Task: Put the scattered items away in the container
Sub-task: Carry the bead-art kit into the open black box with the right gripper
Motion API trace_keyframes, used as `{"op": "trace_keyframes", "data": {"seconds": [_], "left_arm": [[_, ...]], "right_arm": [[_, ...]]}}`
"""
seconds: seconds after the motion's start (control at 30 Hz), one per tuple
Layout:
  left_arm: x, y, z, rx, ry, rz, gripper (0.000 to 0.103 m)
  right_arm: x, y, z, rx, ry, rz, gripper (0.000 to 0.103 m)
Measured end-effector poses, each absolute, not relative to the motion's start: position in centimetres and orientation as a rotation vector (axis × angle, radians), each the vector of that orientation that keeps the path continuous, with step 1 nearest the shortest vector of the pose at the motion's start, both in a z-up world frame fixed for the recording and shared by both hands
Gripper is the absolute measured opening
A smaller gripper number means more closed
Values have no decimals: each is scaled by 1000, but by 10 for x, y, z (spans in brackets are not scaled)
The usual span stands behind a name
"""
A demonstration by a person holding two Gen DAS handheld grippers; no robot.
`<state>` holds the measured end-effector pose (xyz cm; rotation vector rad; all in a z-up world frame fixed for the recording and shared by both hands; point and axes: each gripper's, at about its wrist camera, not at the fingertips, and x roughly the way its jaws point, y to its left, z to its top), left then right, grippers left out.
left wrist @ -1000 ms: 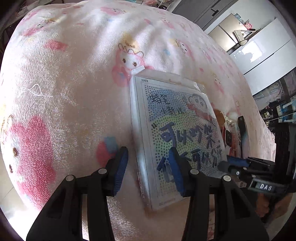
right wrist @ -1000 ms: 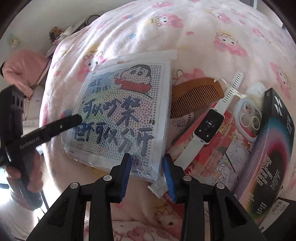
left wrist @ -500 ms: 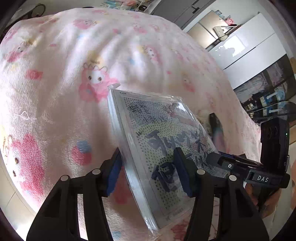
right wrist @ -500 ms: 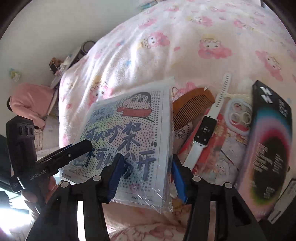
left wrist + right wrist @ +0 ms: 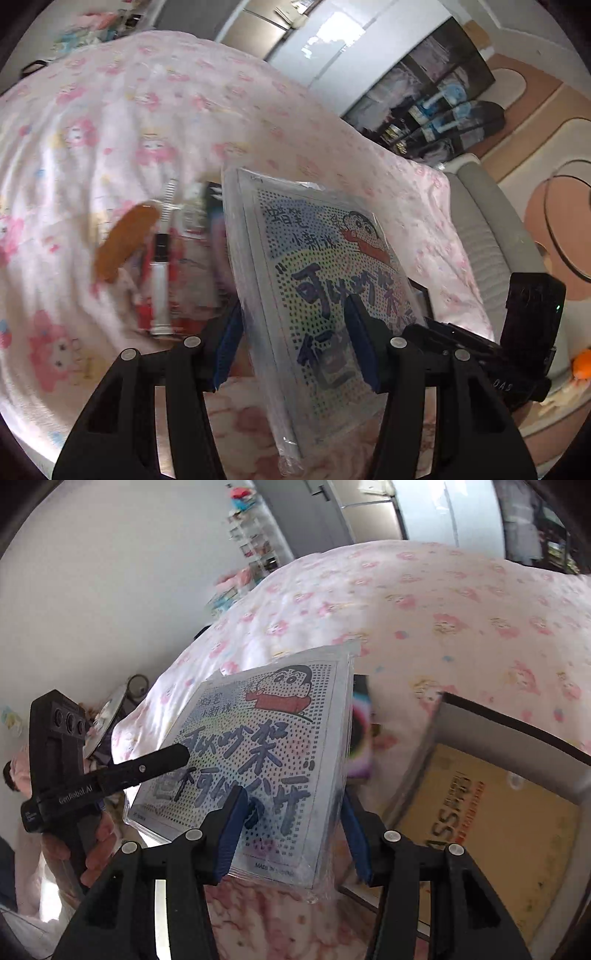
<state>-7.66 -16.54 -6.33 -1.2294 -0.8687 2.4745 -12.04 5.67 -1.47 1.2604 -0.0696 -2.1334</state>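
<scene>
Left gripper (image 5: 295, 341) closing, right gripper (image 5: 291, 829) clamped, both angled downward.

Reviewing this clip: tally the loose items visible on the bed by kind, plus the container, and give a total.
Wrapped cartoon picture kit: 1
Wooden comb: 1
White-strapped watch: 1
Dark box with rainbow print: 1
Open container: 1
Total: 5
The blurred red packaging under the watch is not counted.

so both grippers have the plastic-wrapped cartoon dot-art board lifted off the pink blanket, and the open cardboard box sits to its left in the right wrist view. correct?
Not quite: the open cardboard box sits to the right of the plastic-wrapped cartoon dot-art board, as the right wrist view shows. The rest holds: left gripper and right gripper both grip the board above the pink blanket.
</scene>
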Motion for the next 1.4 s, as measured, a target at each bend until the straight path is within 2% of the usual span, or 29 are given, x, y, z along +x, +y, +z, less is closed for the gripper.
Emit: {"op": "trace_keyframes", "data": {"seconds": [0.2, 0.5, 0.83, 0.93, 1.4], "left_arm": [[-136, -51, -48, -1232, -654, 2337, 51], [-175, 57, -119, -1420, -529, 2197, 51], [-168, 71, -151, -1493, -483, 2206, 56], [-161, 75, -154, -1508, -441, 2226, 60], [-148, 81, -165, -1700, -298, 2126, 64]], "right_arm": [[-124, 165, -17, 1283, -180, -2293, 47], [-139, 252, -75, 1492, -308, -2420, 47], [-134, 256, -113, 1550, -292, -2499, 47], [-129, 253, -119, 1573, -268, -2524, 47], [-123, 249, -139, 1715, -190, -2480, 49]]}}
